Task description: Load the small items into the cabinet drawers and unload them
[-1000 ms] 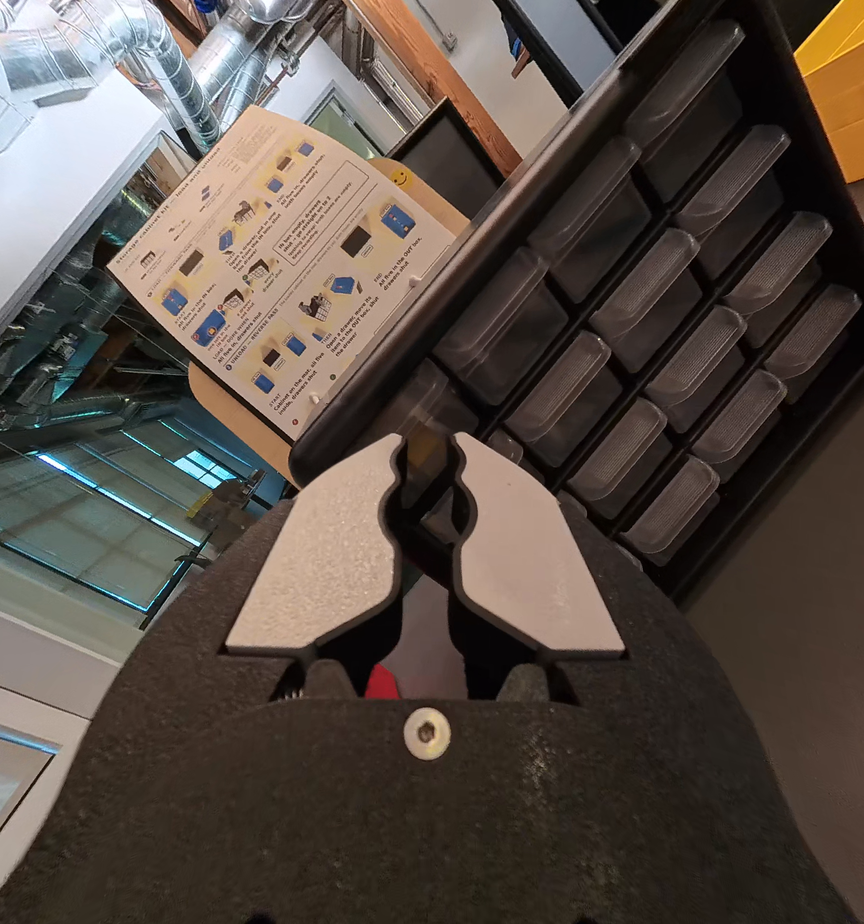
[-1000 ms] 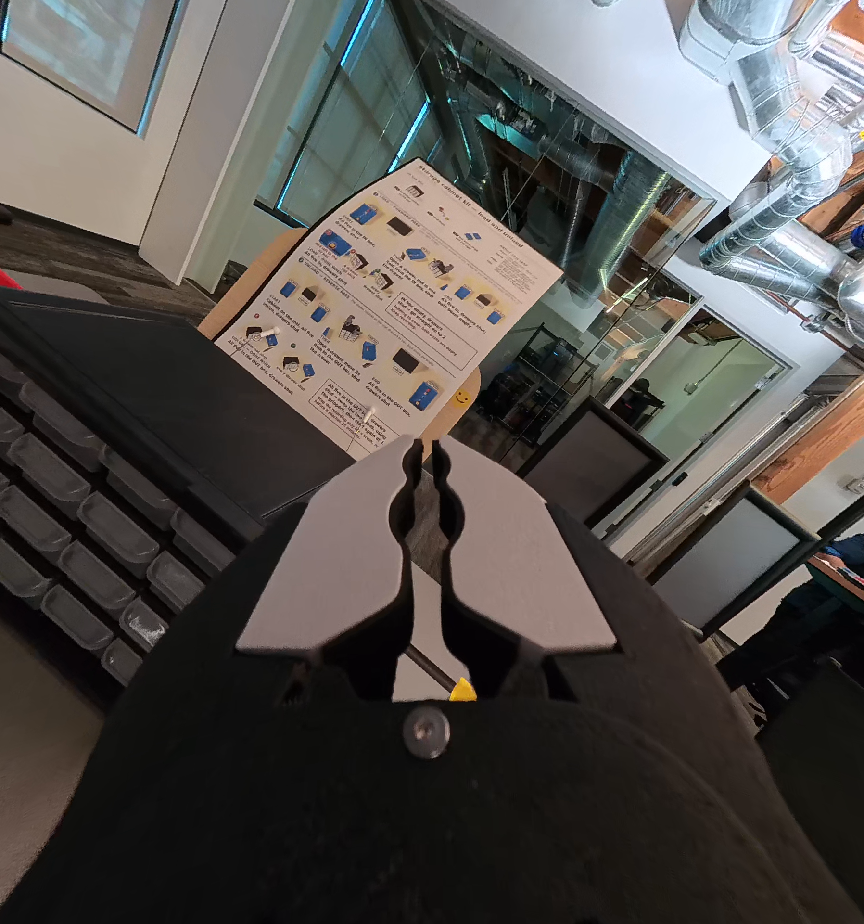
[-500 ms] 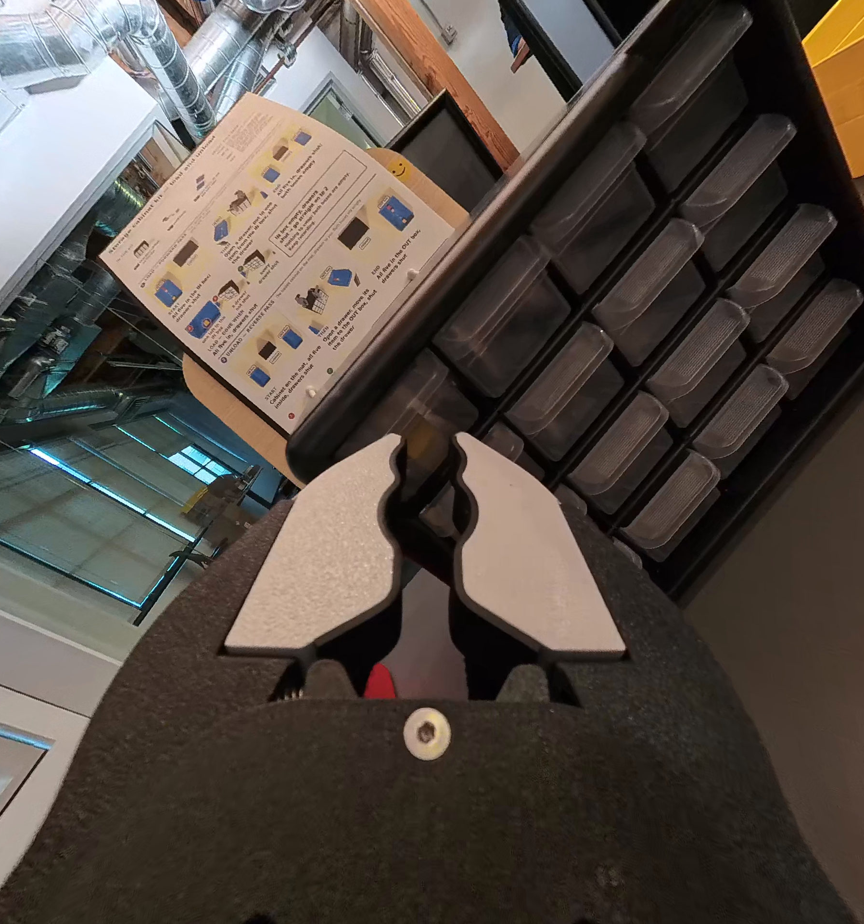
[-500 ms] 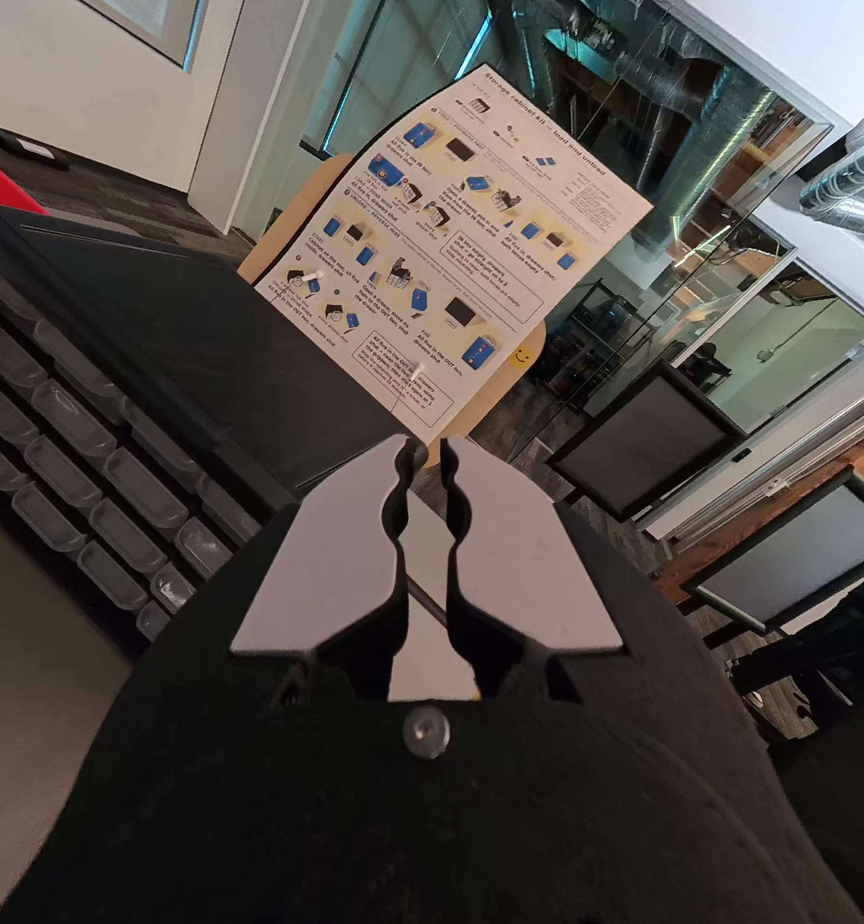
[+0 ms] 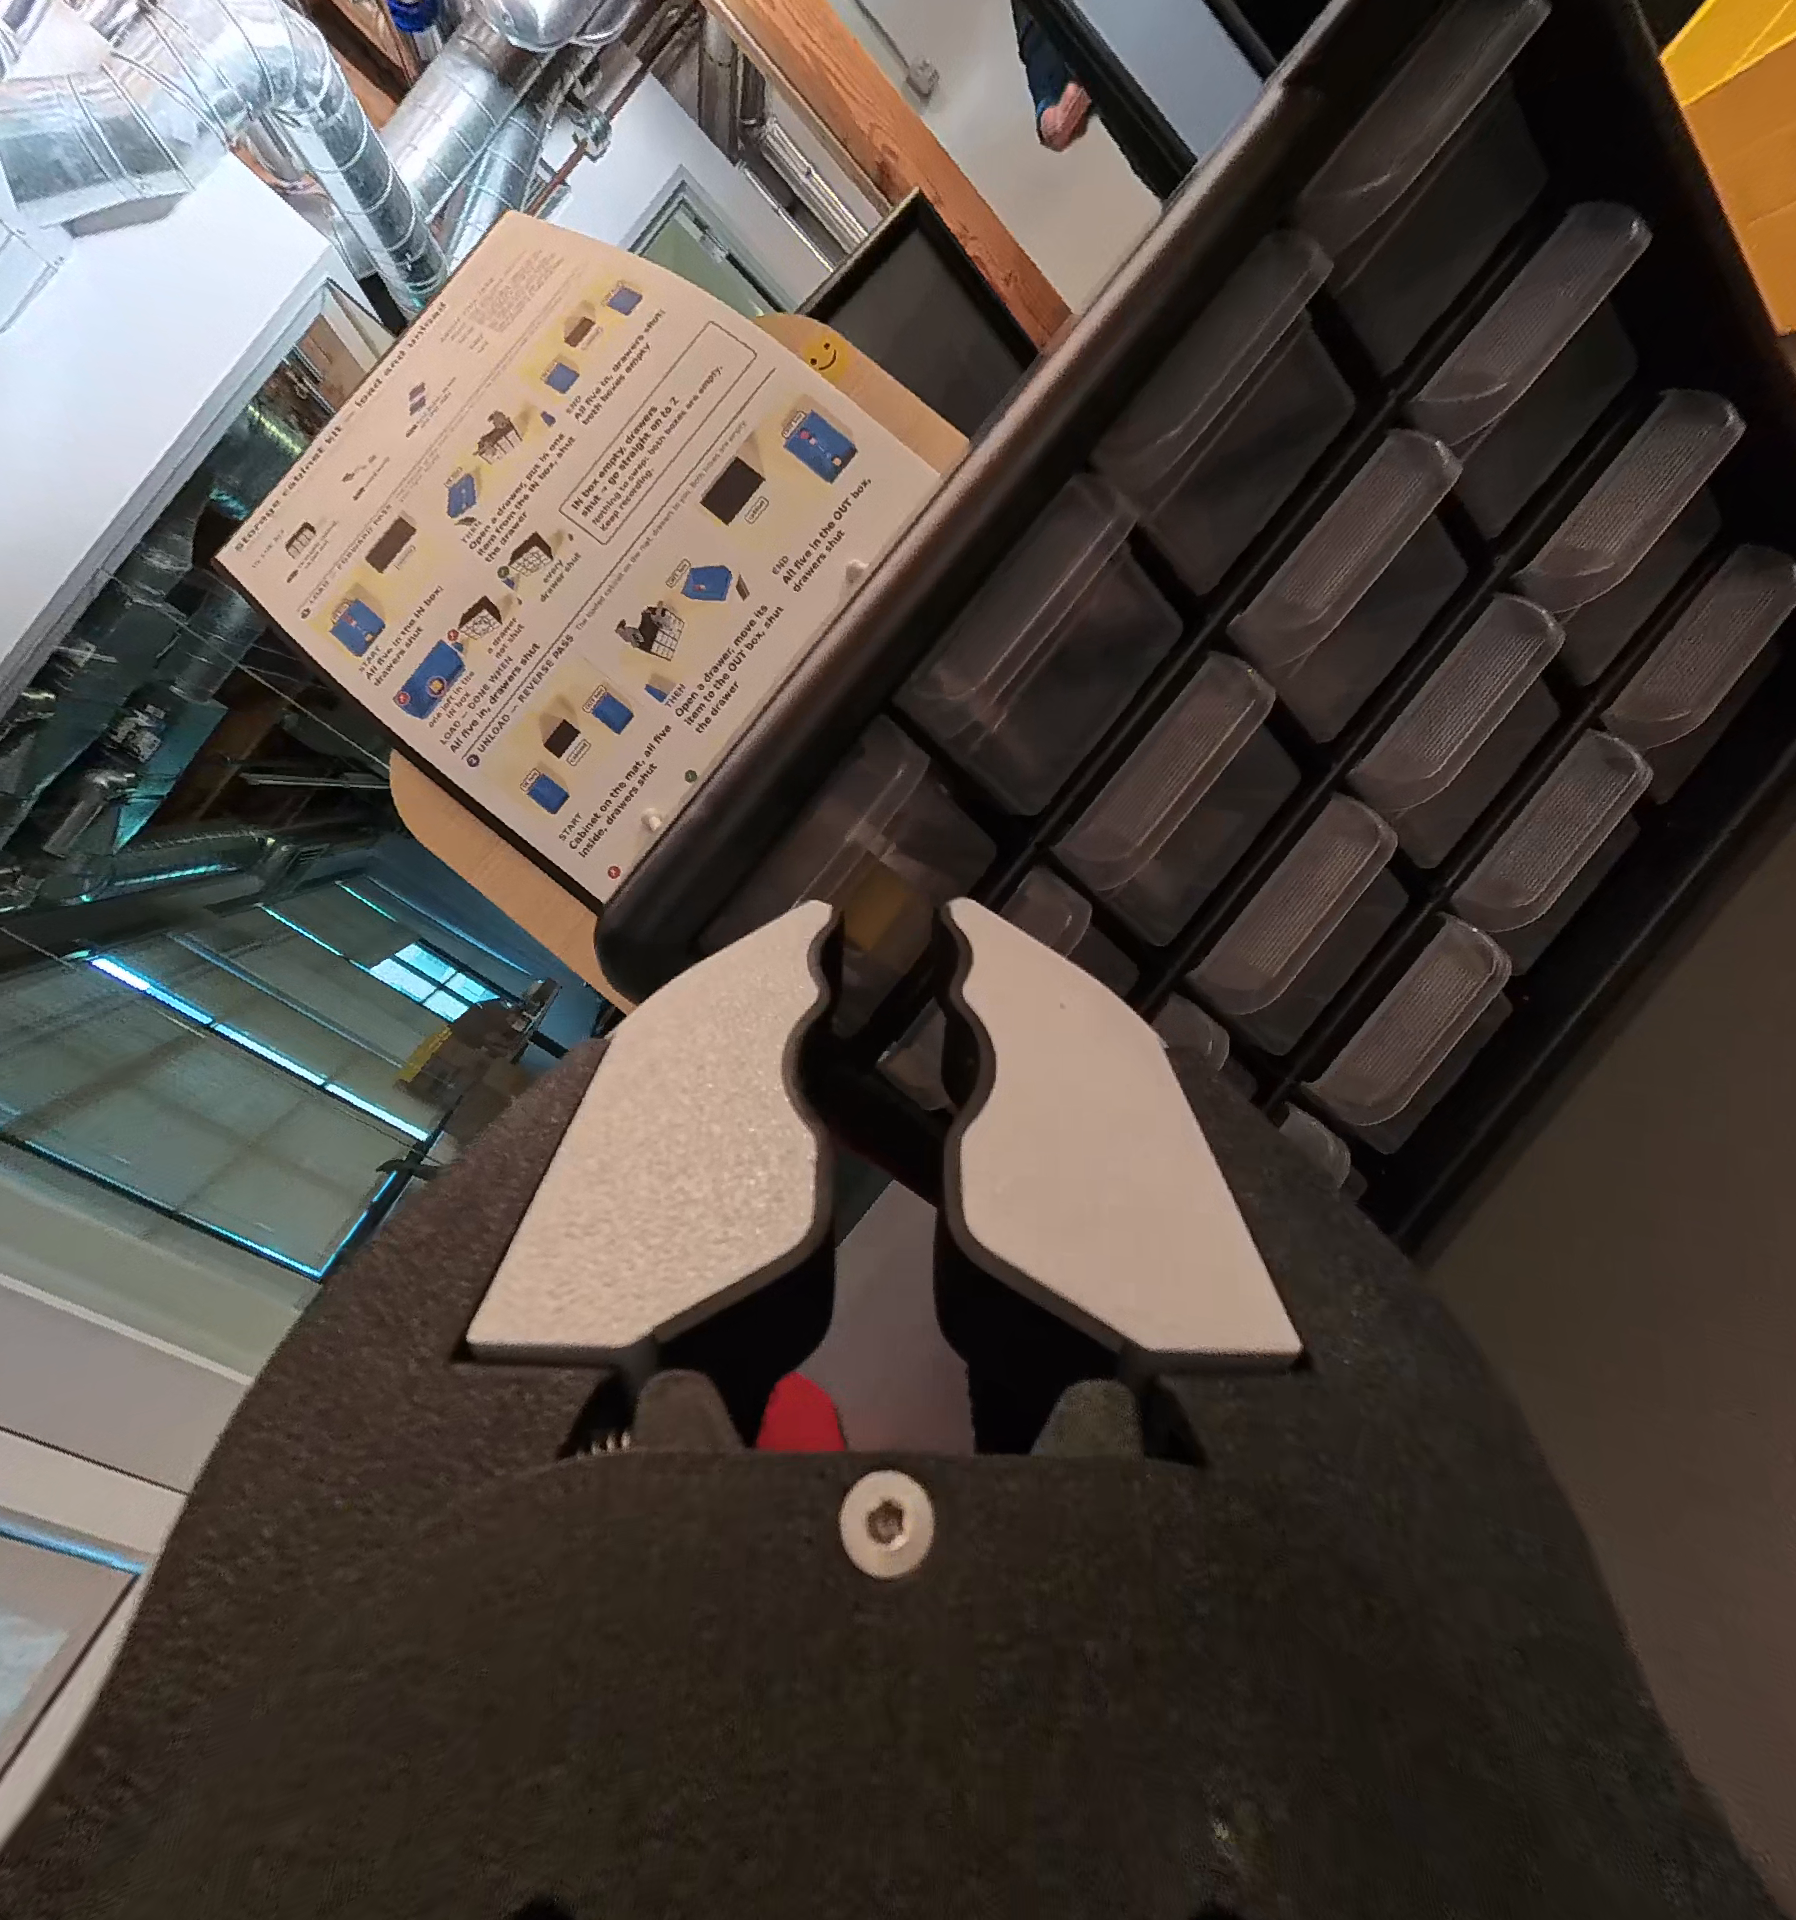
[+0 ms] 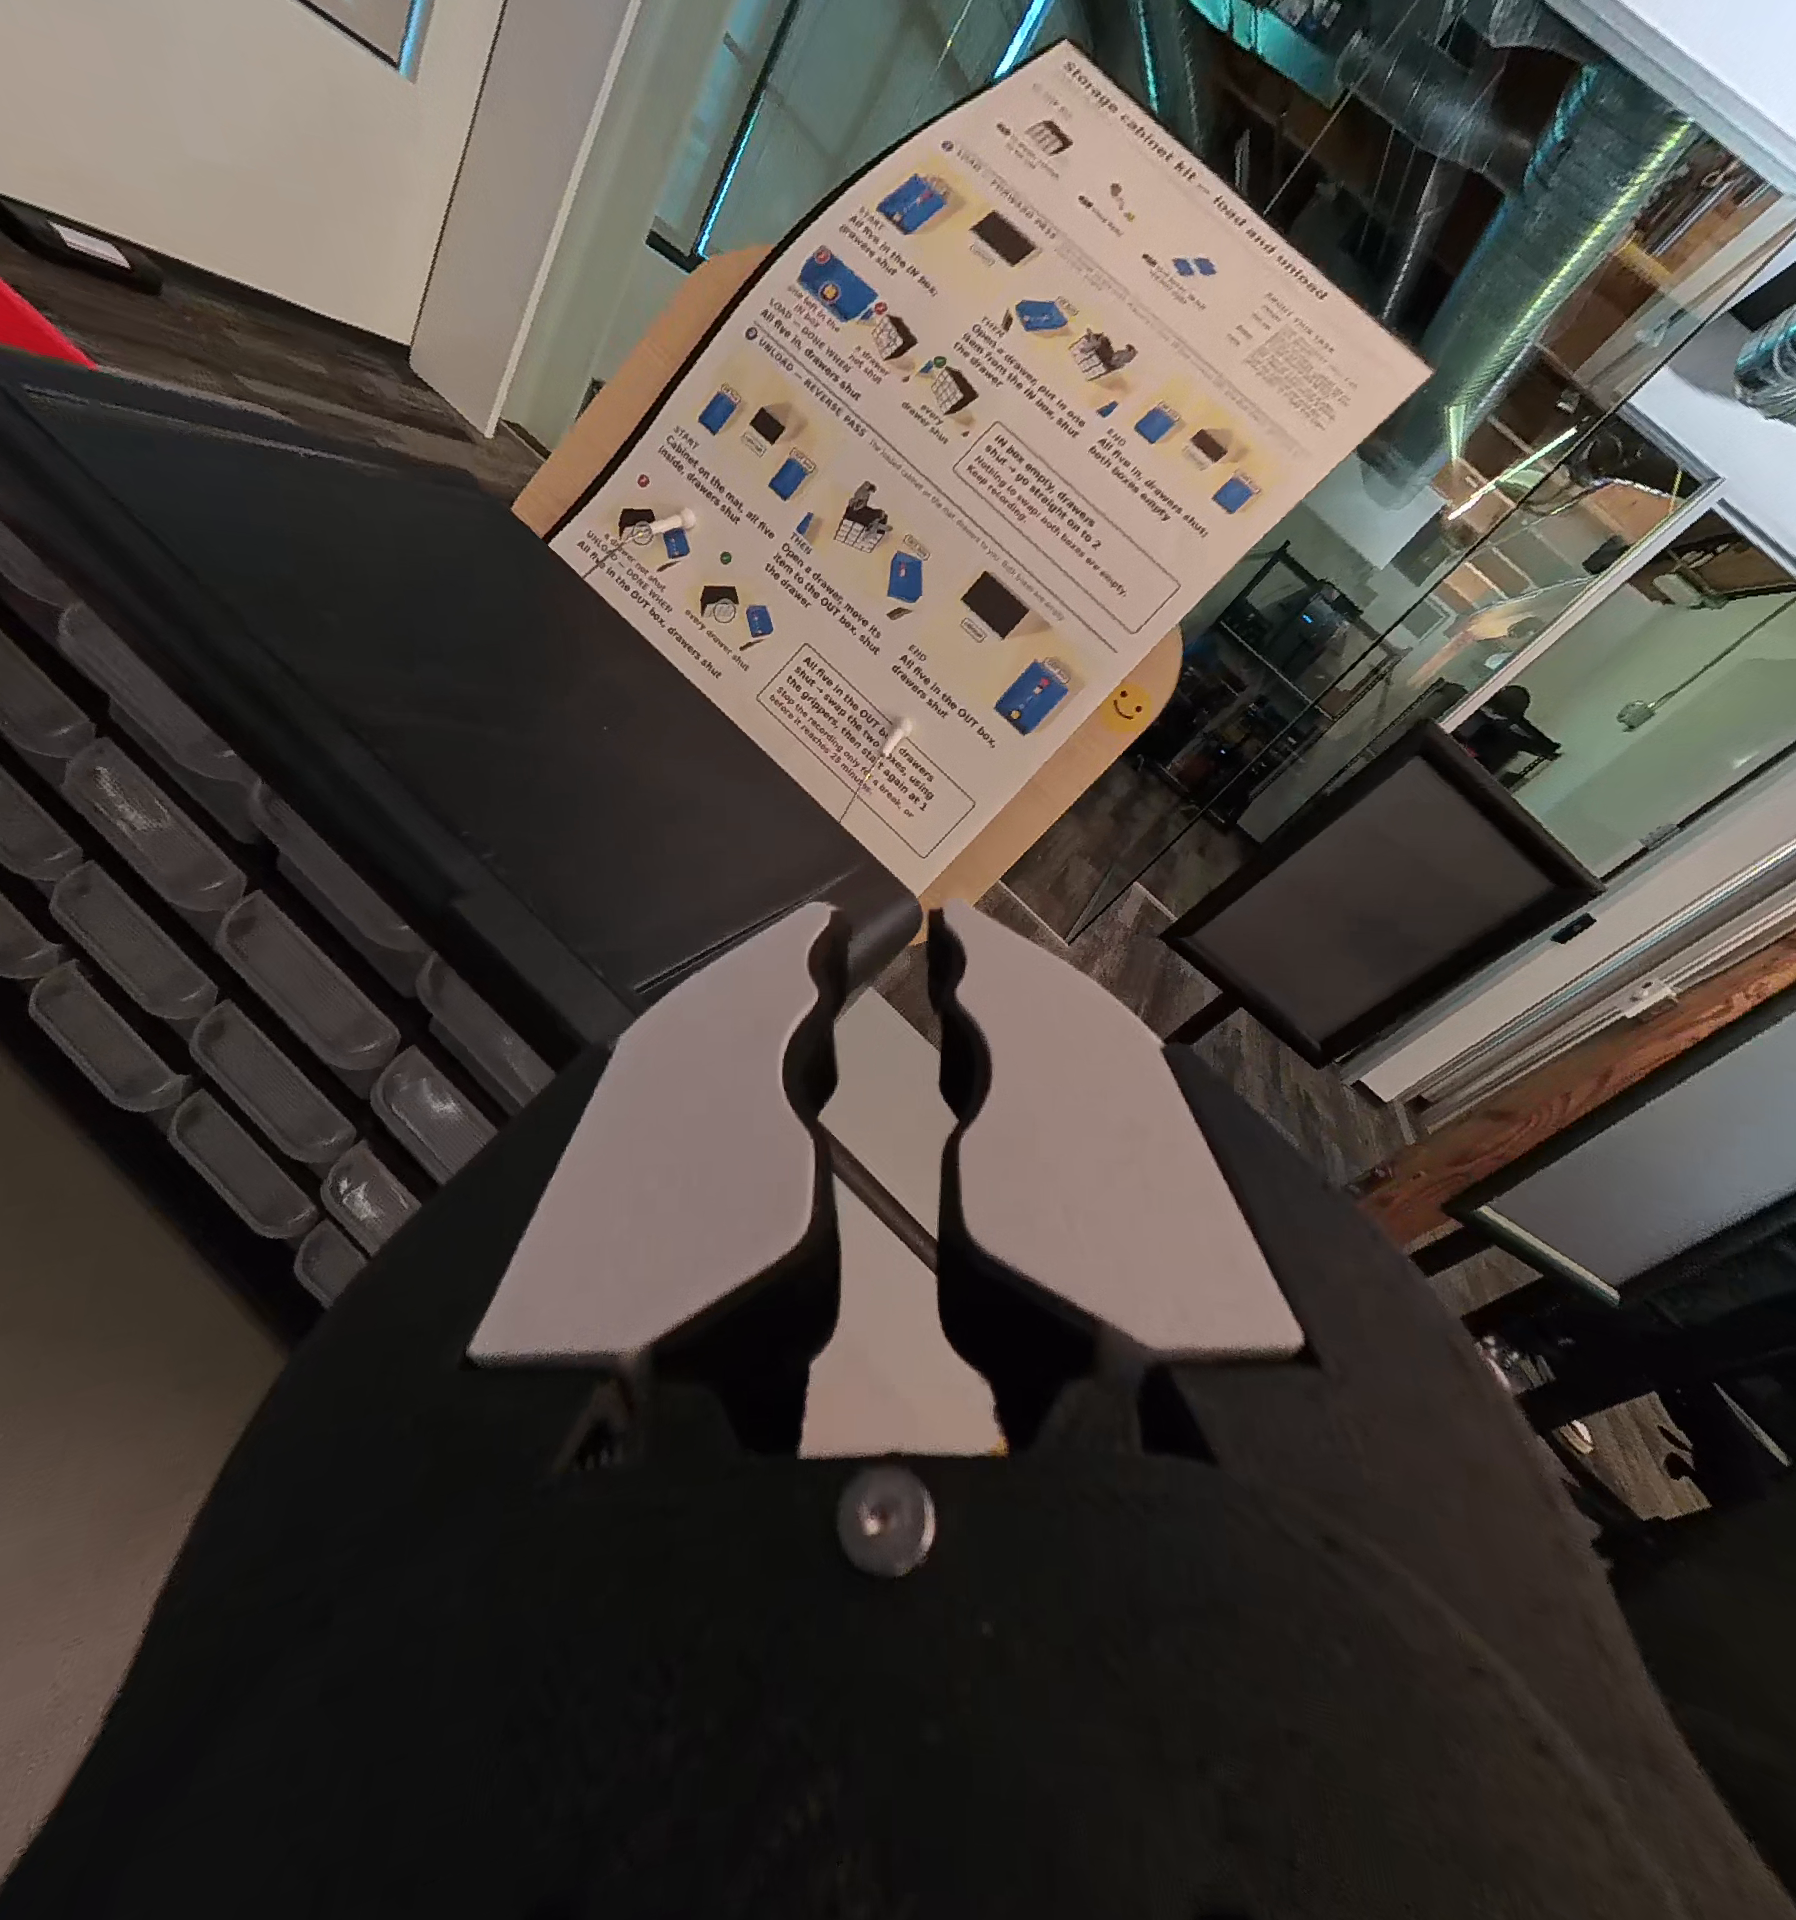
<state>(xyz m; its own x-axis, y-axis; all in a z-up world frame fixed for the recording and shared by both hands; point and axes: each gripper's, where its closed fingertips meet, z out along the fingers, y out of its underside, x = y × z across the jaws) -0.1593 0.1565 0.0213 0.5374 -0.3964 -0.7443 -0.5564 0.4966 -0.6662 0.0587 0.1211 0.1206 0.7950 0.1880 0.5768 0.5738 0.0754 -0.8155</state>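
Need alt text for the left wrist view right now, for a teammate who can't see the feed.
The left gripper, fingers slightly apart and holding nothing, points at the top corner of a black storage cabinet whose clear plastic drawers all look pushed in. Behind the cabinet stands an illustrated instruction sheet on a wooden board, with ceiling ducts above.

The cabinet (image 5: 987, 499) is black, its drawers (image 5: 1330, 623) smoky clear plastic with ribbed fronts. The instruction sheet (image 6: 977, 468) is cream with blue and black pictures on a tan board (image 6: 1133, 769) bearing a yellow smiley sticker (image 6: 1129, 707). Both grippers' fingers (image 5: 696, 1132) are pale grey in grainy black housings.
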